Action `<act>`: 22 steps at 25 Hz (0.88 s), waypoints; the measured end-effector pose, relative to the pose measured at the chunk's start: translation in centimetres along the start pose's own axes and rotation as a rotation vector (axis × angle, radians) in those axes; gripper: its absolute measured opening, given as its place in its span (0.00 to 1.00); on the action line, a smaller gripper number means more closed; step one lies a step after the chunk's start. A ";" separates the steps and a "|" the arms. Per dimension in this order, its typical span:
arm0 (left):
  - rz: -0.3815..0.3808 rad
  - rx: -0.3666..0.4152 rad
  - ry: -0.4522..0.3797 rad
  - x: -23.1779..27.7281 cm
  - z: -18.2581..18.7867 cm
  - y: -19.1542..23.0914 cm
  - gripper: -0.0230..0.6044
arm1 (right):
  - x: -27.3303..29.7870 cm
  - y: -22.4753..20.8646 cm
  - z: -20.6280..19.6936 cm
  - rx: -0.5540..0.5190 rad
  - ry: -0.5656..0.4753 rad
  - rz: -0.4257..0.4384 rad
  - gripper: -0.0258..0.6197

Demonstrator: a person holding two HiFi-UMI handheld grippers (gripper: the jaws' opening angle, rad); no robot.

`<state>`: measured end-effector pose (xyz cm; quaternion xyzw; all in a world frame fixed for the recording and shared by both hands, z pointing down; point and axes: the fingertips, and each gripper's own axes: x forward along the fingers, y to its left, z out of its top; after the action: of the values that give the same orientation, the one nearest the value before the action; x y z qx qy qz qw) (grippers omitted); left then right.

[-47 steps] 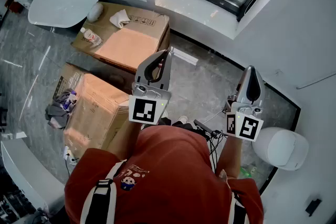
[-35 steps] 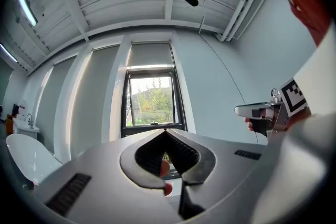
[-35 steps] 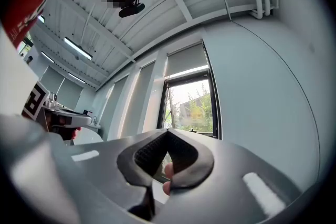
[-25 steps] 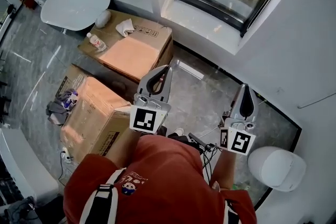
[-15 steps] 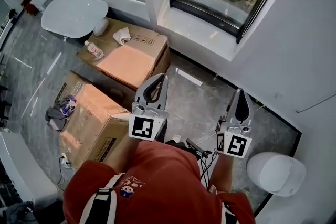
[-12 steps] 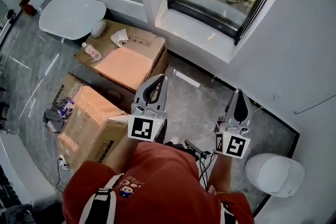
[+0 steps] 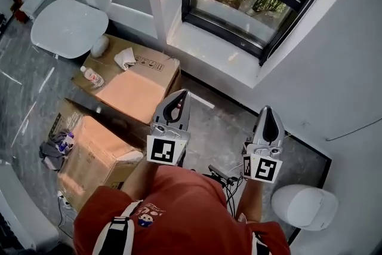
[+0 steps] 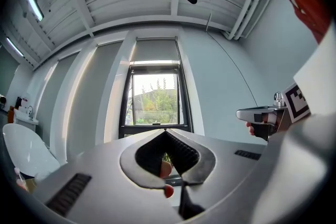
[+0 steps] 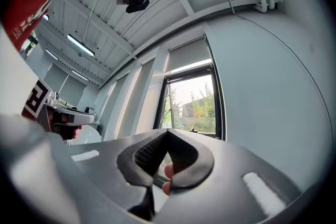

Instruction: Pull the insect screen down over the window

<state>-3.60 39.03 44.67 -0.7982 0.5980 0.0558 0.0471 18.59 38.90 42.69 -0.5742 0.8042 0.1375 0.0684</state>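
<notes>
Insect screen [image 8: 155, 51]: grey panel across the top of the window [image 8: 155, 99] only, glass below it uncovered. Left gripper [image 7: 181, 94] and right gripper [image 7: 267, 110] are side by side short of the window, apart from it. Both are clenched, nothing between the jaws.

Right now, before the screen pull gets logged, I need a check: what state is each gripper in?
Left gripper: shut, holding nothing.
Right gripper: shut, holding nothing.
</notes>
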 end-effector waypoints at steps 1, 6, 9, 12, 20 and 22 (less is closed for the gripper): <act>0.000 -0.004 0.001 0.9 -0.1 0.8 0.04 | 1.1 0.1 -0.2 -0.002 0.003 -0.001 0.05; 0.001 -0.020 0.020 4.9 -0.9 5.1 0.04 | 6.7 1.2 -1.3 -0.004 0.016 0.000 0.05; -0.003 -0.023 0.025 7.4 -1.2 7.3 0.04 | 10.0 1.6 -2.0 -0.001 0.029 0.002 0.05; -0.009 -0.033 0.036 9.6 -1.8 9.4 0.04 | 13.0 2.2 -2.8 -0.004 0.044 0.004 0.05; -0.028 -0.056 0.037 14.4 -2.8 14.5 0.04 | 19.4 4.6 -4.2 -0.053 0.068 0.014 0.05; -0.034 -0.060 0.037 15.1 -2.9 15.4 0.04 | 20.2 5.0 -4.2 -0.059 0.067 0.009 0.05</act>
<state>-14.10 19.99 45.25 -0.8101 0.5833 0.0580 0.0132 7.40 20.86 41.99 -0.5766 0.8042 0.1421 0.0238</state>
